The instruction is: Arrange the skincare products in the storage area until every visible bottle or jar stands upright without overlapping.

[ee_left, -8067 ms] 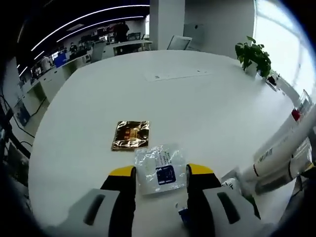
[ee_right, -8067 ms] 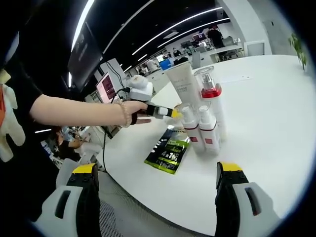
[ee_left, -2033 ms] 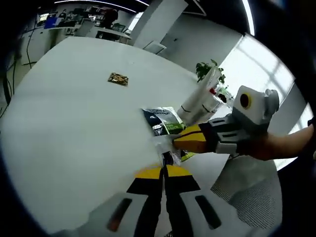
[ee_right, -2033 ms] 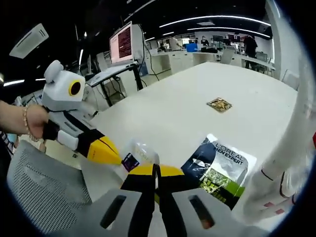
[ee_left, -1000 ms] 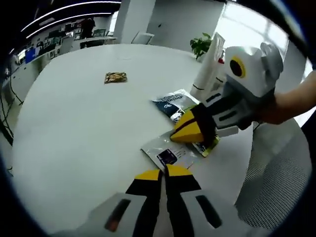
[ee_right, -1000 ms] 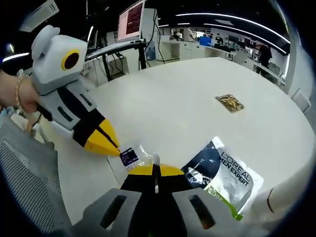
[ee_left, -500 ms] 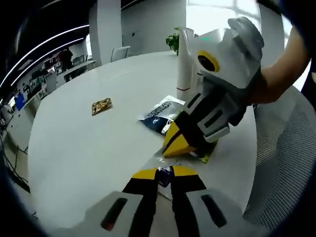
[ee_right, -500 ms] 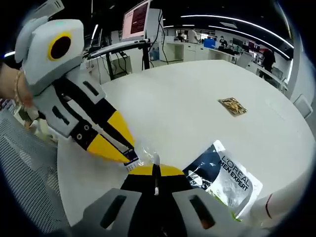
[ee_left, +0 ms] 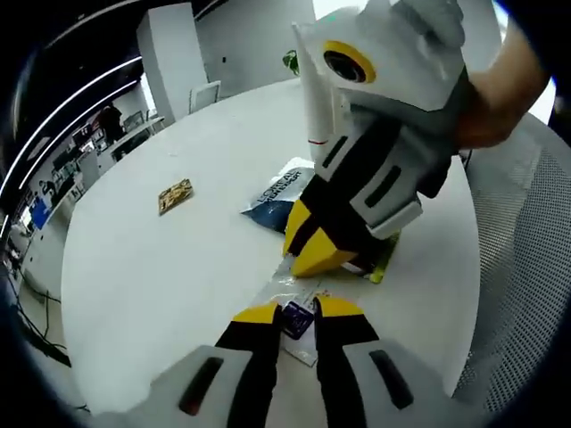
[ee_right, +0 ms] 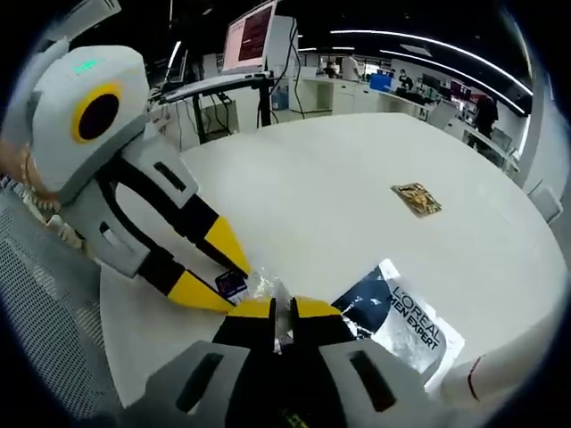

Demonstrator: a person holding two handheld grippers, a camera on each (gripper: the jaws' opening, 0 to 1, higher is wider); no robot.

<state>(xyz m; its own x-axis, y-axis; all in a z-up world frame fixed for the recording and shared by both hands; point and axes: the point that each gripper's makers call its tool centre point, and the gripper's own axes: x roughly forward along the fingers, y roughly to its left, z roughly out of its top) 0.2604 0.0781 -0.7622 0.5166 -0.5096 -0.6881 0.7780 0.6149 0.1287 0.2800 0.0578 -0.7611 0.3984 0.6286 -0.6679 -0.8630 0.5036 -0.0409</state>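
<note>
A: Since half a second ago the left gripper (ee_left: 296, 311) has parted its jaws slightly; they were nearly together, and now a narrow gap shows with the clear sachet (ee_left: 299, 318) and its dark label lying between the tips. The right gripper (ee_right: 283, 308) has also eased from fully closed to a thin slit.

B: Does either one hold the sachet?

A: Right: the clear film rises between its tips and looks lightly pinched. Left: the sachet sits in the gap, but I cannot tell whether the pads press on it.

B: Where is everything else?

A: Beyond the left tips lies the dark L'Oreal sachet (ee_left: 284, 193), partly under the right gripper's body (ee_left: 375, 169). A gold packet (ee_left: 175, 195) sits well apart, further out on the white table (ee_left: 134, 276). A tall white tube (ee_left: 318, 98) stands past the dark sachet.

B: Risks?

A: Judgement only: two tips share one thin film near the table edge. If both pull apart, the sachet may tear or slip off. If both release, it could slide toward the edge. The right gripper's body is close to the tube and could knock it over.
</note>
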